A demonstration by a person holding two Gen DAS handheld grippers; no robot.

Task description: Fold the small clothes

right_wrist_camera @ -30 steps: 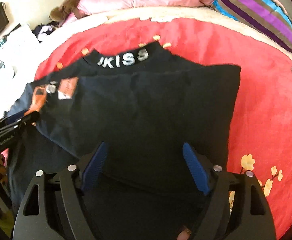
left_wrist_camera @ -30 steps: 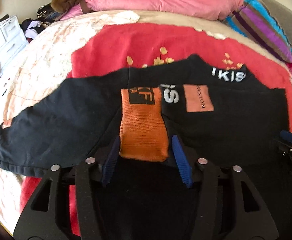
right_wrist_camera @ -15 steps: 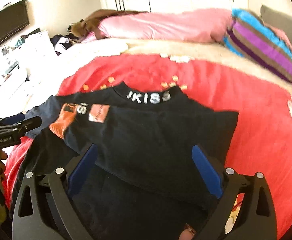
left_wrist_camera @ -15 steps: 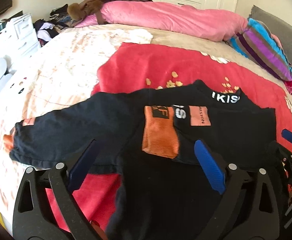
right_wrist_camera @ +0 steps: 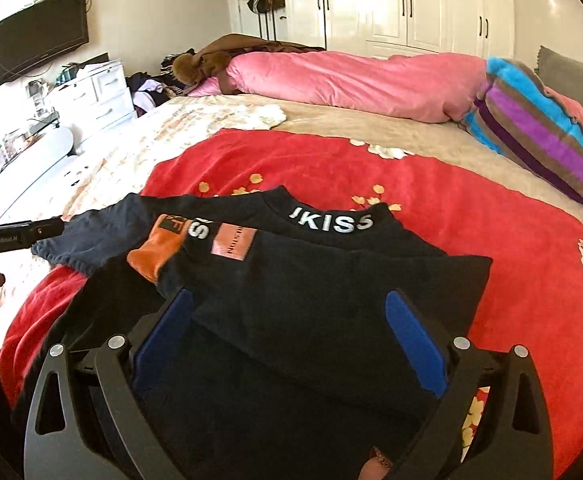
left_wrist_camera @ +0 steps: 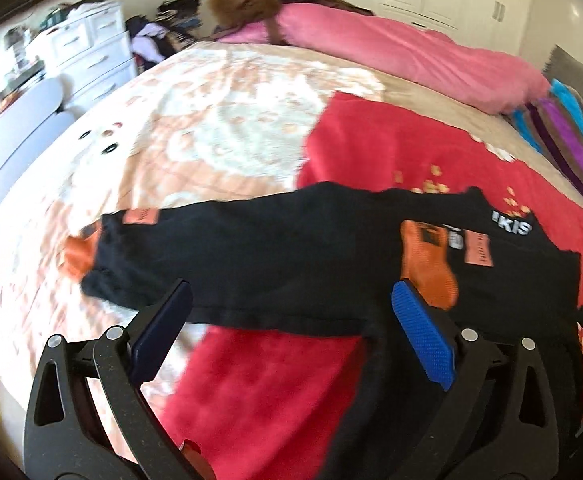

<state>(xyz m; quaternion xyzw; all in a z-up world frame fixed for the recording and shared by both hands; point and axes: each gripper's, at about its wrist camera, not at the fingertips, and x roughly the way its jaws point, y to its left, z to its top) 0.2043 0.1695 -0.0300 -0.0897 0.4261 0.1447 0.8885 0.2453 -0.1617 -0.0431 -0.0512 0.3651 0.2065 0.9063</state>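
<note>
Black top (left_wrist_camera: pixel 331 264) spans mid-frame in your left wrist view, sleeve now stretched toward the left; your left gripper (left_wrist_camera: pixel 291 336), wide open and empty, has backed off the orange cuff (left_wrist_camera: pixel 427 268). Right wrist view: your right gripper (right_wrist_camera: pixel 291 340) gapes empty over the top, red blanket (right_wrist_camera: pixel 471 220) underneath, pink duvet (right_wrist_camera: pixel 351 80) upper frame

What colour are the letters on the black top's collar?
White, on the small black long-sleeved top's collar band; clearest in the right wrist view.
</note>
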